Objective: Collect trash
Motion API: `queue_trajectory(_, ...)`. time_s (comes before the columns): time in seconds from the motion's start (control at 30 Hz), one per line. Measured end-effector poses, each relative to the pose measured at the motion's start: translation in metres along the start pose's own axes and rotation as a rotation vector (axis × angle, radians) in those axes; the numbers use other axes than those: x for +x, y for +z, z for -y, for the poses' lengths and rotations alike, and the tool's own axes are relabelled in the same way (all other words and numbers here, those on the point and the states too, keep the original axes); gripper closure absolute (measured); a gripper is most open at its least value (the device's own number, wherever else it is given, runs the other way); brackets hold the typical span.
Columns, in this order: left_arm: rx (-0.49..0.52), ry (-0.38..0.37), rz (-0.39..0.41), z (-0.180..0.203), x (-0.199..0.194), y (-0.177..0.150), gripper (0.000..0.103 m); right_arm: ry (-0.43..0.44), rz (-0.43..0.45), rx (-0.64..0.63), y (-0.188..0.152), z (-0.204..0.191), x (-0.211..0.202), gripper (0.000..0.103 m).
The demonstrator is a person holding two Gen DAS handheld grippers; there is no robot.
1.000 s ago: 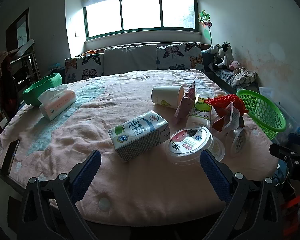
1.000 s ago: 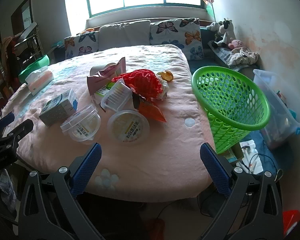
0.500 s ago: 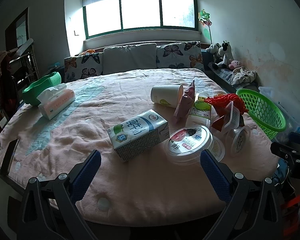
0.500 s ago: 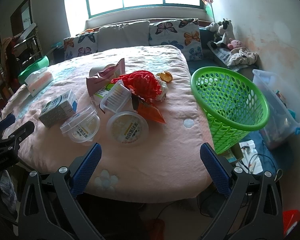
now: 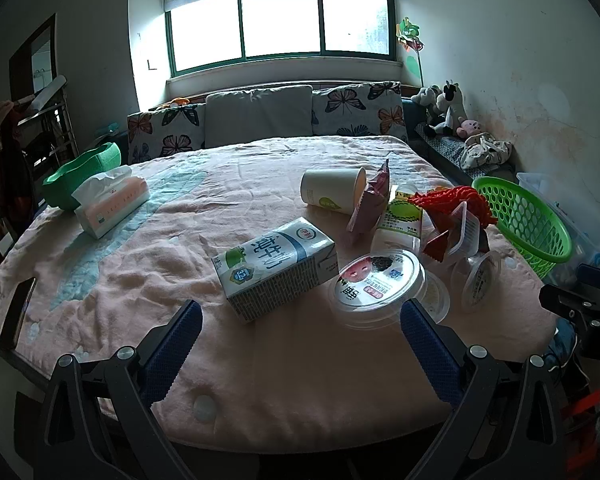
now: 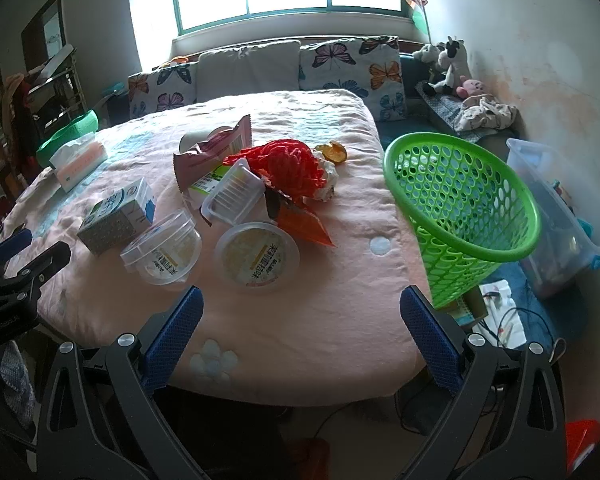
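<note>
Trash lies on a pink-covered table [image 5: 284, 364] [image 6: 340, 288]: a milk carton [image 5: 274, 268] [image 6: 118, 216], clear plastic tubs [image 5: 376, 284] [image 6: 258, 258], a paper cup [image 5: 332, 190], a pink wrapper [image 5: 372, 194] [image 6: 212, 152], a clear tray [image 6: 232, 192] and a red net [image 5: 452, 200] [image 6: 288, 166]. A green mesh basket [image 5: 524, 220] [image 6: 464, 208] stands at the table's right edge. My left gripper [image 5: 300, 340] is open near the front edge, short of the carton. My right gripper [image 6: 300, 328] is open too, short of the tubs.
A tissue box [image 5: 110, 204] [image 6: 78, 160] and a green bowl [image 5: 82, 168] sit at the far left of the table. A phone [image 5: 18, 316] lies at its left edge. Butterfly cushions [image 5: 364, 108], plush toys [image 6: 448, 60] and a clear storage bin [image 6: 560, 216] lie beyond.
Both grippers have edged slightly forward toward the table; the trash looks a little nearer. Nothing has been taken hold of.
</note>
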State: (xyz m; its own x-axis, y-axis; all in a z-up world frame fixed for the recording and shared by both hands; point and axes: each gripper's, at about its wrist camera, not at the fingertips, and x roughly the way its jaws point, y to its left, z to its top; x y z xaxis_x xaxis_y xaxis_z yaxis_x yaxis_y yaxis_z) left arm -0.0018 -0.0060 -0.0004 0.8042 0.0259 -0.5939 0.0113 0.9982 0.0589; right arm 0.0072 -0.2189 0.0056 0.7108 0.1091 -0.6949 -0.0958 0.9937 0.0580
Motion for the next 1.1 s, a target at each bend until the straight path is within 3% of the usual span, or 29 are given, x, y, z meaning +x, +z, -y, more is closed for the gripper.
queue_trajectory(1.1,0.009,-0.004,-0.017,-0.003,0.01,0.005,0.007,0.013,-0.004,-0.013,0.006,-0.005,0.007,0.006)
